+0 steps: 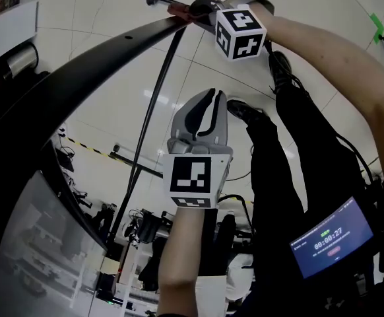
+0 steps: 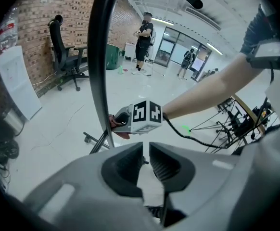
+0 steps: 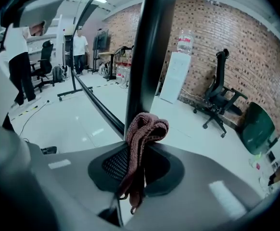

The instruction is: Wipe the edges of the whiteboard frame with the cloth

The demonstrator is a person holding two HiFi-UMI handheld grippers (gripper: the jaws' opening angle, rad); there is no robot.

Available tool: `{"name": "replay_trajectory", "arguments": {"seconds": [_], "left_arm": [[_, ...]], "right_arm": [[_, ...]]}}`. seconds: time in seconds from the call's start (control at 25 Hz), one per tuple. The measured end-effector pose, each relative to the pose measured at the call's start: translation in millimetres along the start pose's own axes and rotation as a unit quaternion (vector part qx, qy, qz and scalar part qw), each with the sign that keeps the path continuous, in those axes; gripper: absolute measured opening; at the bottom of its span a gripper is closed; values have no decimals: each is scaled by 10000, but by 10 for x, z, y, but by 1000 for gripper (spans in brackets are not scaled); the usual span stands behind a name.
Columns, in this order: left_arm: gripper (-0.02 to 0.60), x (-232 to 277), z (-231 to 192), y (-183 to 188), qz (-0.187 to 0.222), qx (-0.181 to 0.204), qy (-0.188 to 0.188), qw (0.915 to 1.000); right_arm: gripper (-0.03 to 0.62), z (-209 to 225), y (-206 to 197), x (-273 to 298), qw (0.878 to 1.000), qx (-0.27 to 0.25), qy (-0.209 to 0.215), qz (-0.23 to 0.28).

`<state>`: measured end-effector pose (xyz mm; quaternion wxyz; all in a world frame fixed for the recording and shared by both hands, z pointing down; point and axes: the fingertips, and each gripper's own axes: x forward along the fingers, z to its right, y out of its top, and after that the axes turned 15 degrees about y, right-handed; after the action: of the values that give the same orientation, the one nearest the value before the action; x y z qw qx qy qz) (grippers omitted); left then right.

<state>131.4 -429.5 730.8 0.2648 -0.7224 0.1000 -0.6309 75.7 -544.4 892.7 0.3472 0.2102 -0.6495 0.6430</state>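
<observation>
The whiteboard's black frame edge (image 1: 106,61) curves from lower left up to the top of the head view. My right gripper (image 1: 191,8), with its marker cube, is shut on a reddish knitted cloth (image 1: 179,10) and holds it against that edge. In the right gripper view the cloth (image 3: 142,129) is bunched between the jaws of the right gripper (image 3: 141,149), touching the frame (image 3: 147,47). My left gripper (image 1: 208,101) hovers lower, apart from the frame, open a little with nothing in it. The left gripper view shows this gripper's (image 2: 146,150) narrow empty gap, the frame (image 2: 99,57) and the cloth (image 2: 113,124).
The whiteboard's stand bar (image 1: 136,162) lies on the shiny floor. An office chair (image 2: 65,57) and a green bin (image 2: 112,57) stand by the brick wall. Two people (image 2: 144,42) stand further off. A timer screen (image 1: 330,240) sits at the lower right.
</observation>
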Motion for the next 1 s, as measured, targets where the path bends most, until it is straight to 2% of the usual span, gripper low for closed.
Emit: {"name": "replay_trajectory", "arguments": {"seconds": [0.08,0.24,0.56,0.68,0.8,0.88,1.0], "left_arm": [[38,8,12,-22,-45,4,2,10000],[38,77,21,-57,-116,22,-36,9999],[38,150,5,-249,-81,-145,128,9998],[38,221,-110,-429,-285,-299,330,9986],[38,316,-121,-487,-510,-771,417,9948],[38,351,-65,-458,-448,-1070,387,9925],[38,217,-88,-512,-342,-1163,325,9921]], "right_arm": [[57,-3,-34,14,9999,134,90,37],[57,-118,-226,75,9991,215,239,-269],[57,-651,-325,142,9979,130,423,-464],[57,-663,-311,108,9981,123,50,-603],[57,-580,-331,5,9966,-19,-336,-748],[57,-557,-298,-83,9950,-249,-579,-769],[57,-449,-51,-147,9871,-258,-1374,-780]]}}
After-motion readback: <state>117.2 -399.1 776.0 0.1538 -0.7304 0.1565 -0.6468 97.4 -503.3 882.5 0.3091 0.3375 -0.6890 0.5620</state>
